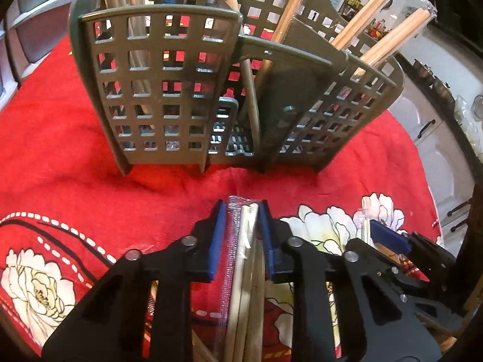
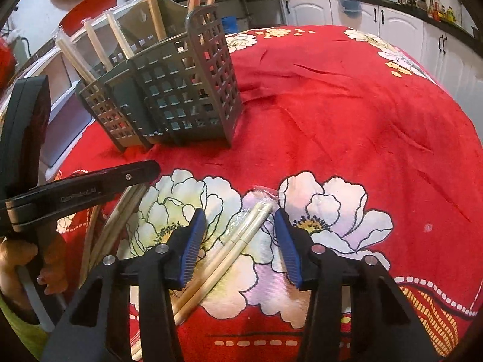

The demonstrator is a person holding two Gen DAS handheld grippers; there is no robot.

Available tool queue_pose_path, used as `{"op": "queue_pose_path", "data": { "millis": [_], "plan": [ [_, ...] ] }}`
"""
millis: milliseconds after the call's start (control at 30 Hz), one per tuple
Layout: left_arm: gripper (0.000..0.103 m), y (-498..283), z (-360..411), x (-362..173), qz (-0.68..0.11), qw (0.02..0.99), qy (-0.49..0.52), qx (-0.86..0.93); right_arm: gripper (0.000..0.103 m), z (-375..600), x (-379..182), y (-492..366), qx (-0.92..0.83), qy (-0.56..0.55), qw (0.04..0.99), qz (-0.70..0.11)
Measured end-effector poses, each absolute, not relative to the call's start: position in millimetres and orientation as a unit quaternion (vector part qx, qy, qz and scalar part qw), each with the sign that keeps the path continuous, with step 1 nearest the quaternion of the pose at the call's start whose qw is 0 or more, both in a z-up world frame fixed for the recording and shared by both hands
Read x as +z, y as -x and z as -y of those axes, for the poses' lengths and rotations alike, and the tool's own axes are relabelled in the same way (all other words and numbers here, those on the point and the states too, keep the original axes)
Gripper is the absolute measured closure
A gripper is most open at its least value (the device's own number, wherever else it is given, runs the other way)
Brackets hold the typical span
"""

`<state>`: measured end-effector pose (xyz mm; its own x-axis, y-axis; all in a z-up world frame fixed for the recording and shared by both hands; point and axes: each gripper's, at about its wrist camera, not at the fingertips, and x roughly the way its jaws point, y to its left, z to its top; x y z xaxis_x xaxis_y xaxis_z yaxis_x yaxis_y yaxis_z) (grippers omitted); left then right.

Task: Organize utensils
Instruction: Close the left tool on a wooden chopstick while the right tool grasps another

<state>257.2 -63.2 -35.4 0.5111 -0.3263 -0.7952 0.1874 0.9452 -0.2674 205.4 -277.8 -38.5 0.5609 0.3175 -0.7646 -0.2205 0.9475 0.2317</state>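
A grey slotted utensil caddy point(image 1: 169, 90) stands on the red flowered tablecloth, with several wrapped chopstick pairs point(image 1: 389, 39) upright in its compartments. It also shows in the right wrist view point(image 2: 181, 90). My left gripper point(image 1: 242, 235) is shut on a wrapped pair of chopsticks point(image 1: 244, 271), held just above the cloth in front of the caddy. My right gripper point(image 2: 240, 241) is open, its fingers on either side of another wrapped pair of chopsticks point(image 2: 232, 247) that lies on the cloth. The right gripper shows at the right of the left wrist view point(image 1: 392, 238).
The red tablecloth point(image 2: 347, 105) covers a round table. The left gripper's body point(image 2: 75, 187) and the person's hand point(image 2: 30, 265) are at the left of the right wrist view, with more chopsticks point(image 2: 114, 226) beneath. White cabinets point(image 2: 392, 21) and shelves surround the table.
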Motion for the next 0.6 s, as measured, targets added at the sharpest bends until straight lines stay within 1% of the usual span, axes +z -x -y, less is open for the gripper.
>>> {"op": "queue_pose_path", "data": {
  "millis": [33,133,200,300,600],
  "plan": [
    [0.091,-257.8,64.1,-34.8,-0.472,0.866,0.075,-0.148,0.062,278.1,-38.4,-205.2,0.151,-0.055,0.882,-0.443],
    [0.094,-259.1,63.0,-32.4,-0.470,0.866,0.077,-0.150,0.076,281.0,-38.6,-206.0,0.145,-0.059,0.884,-0.440],
    [0.100,-256.8,61.3,-28.5,-0.466,0.868,0.079,-0.153,0.086,285.8,-39.2,-208.2,0.147,-0.075,0.883,-0.439],
    [0.101,-256.4,57.5,-18.9,-0.455,0.873,0.085,-0.157,0.089,289.2,-38.8,-210.3,0.149,-0.087,0.882,-0.438],
    [0.101,-245.2,39.3,15.6,-0.409,0.893,0.105,-0.158,0.092,290.2,-28.6,-208.4,0.168,-0.110,0.886,-0.418]
  ]
}}
